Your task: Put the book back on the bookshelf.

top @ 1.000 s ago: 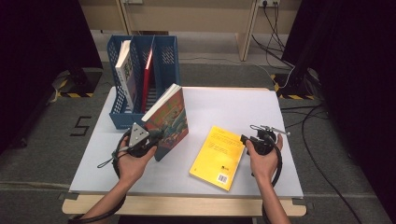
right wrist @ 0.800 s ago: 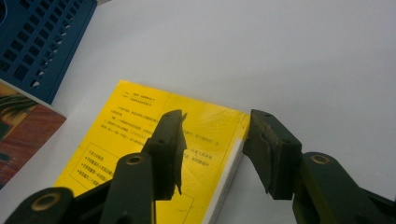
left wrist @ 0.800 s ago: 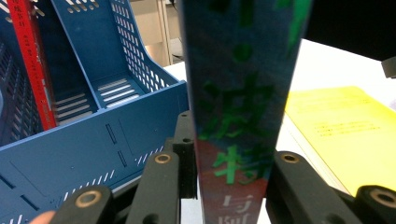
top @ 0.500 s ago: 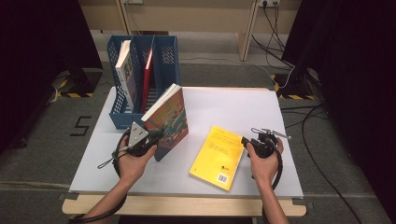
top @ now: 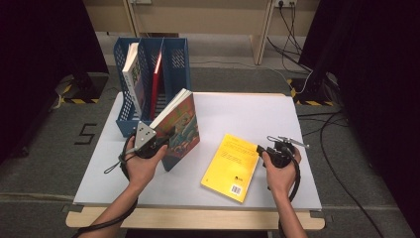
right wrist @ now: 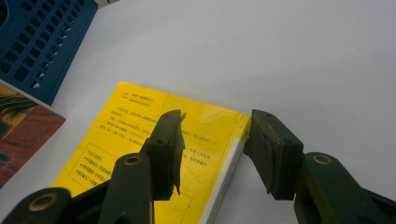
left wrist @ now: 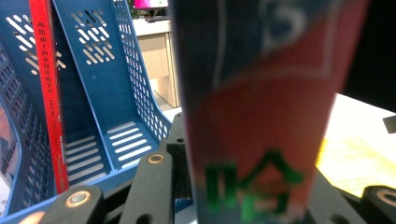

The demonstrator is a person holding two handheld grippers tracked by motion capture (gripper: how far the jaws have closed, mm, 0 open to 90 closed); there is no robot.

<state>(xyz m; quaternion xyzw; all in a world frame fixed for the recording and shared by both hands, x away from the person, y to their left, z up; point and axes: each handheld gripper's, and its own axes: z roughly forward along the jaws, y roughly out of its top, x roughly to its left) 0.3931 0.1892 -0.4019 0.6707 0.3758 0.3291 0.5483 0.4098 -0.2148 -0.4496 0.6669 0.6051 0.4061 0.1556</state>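
High view shows my left gripper [top: 159, 140] propping the colourful book [top: 181, 126] upright on the white table [top: 247, 111], ready for the blue file rack [top: 171, 62]; its jaws have just been easing wider around the glossy spine. My right gripper [top: 261, 150] hangs open astride the flat yellow book [top: 233, 161].

Around my white worktop [top: 257, 111] lay grey carpet [top: 44, 163] marked with a black 5 [top: 85, 134]. Black curtains [top: 44, 44] hung on both sides, pale wooden furniture [top: 208, 20] stood behind, and cables [top: 297, 29] trailed across the floor.
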